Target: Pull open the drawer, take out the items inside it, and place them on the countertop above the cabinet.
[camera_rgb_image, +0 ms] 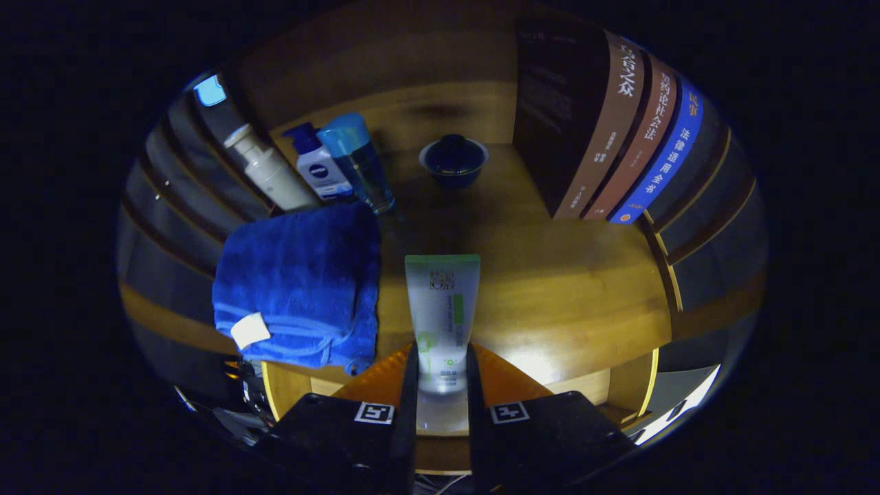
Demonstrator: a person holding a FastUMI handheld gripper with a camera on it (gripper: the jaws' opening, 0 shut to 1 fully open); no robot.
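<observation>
My gripper (441,385) is shut on a pale tube (442,309) with a green end and green markings. The tube stands out forward from between both fingers, which press on its lower part. It hangs over the wooden countertop (564,289), its green end pointing toward the back of the counter. A folded blue towel (299,282) with a white tag lies on the countertop just left of the tube.
Beyond the towel stand a white pump bottle (269,172), a blue-and-white pump bottle (317,165) and a clear bottle with a blue cap (359,161). A dark lidded bowl (454,159) sits at the back. Upright books (605,130) stand at the right.
</observation>
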